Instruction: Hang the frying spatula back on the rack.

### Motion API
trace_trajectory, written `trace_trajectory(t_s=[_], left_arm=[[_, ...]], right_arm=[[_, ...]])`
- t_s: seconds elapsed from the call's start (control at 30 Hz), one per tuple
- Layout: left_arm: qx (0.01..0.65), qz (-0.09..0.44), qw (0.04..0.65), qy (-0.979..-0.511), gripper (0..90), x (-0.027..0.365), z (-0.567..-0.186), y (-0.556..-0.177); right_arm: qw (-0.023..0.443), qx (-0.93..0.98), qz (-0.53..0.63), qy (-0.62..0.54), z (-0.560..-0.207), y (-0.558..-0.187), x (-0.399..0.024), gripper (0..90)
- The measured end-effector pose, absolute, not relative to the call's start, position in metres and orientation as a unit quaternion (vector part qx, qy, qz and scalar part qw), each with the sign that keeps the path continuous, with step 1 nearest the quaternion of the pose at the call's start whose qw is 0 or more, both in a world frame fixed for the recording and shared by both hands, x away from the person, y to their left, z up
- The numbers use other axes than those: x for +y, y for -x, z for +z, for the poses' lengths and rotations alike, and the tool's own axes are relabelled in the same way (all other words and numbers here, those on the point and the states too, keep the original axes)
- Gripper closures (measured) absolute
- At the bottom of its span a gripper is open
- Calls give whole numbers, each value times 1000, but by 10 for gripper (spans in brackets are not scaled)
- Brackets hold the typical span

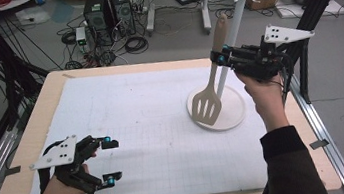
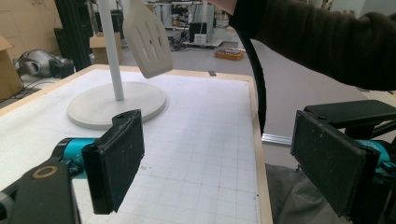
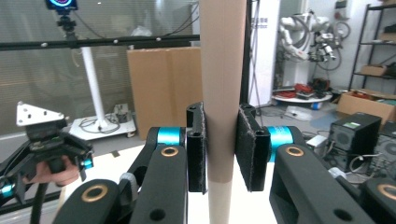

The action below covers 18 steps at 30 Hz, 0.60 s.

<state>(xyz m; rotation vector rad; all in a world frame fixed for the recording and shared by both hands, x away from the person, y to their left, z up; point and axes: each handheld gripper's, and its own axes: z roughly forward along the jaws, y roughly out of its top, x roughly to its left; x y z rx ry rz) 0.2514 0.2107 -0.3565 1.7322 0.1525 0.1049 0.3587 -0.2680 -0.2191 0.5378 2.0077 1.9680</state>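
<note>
My spatula's handle [image 3: 222,93] ran off the right gripper view's top and bottom, its blade [image 2: 147,39] cropped above in my left gripper view.

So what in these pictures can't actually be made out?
- Spatula: in the right gripper view its handle runs off top and bottom, blade cut off.
- Stand: in the left gripper view the frame's top edge cuts off its hooked top.
- Right gripper: in the high view, too small to see the pads meeting the handle.
</note>
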Motion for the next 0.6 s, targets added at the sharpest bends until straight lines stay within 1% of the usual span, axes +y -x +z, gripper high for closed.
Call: trace_trajectory(t_s=[0.27, 0.6], left_arm=[[69, 45, 642, -762, 178, 212, -358, -252], [74, 42, 651, -754, 178, 215, -358, -252]], right_arm=[[150, 683, 683, -211, -210, -368, -274, 758], [150, 672, 685, -237, -203, -374, -278, 758]])
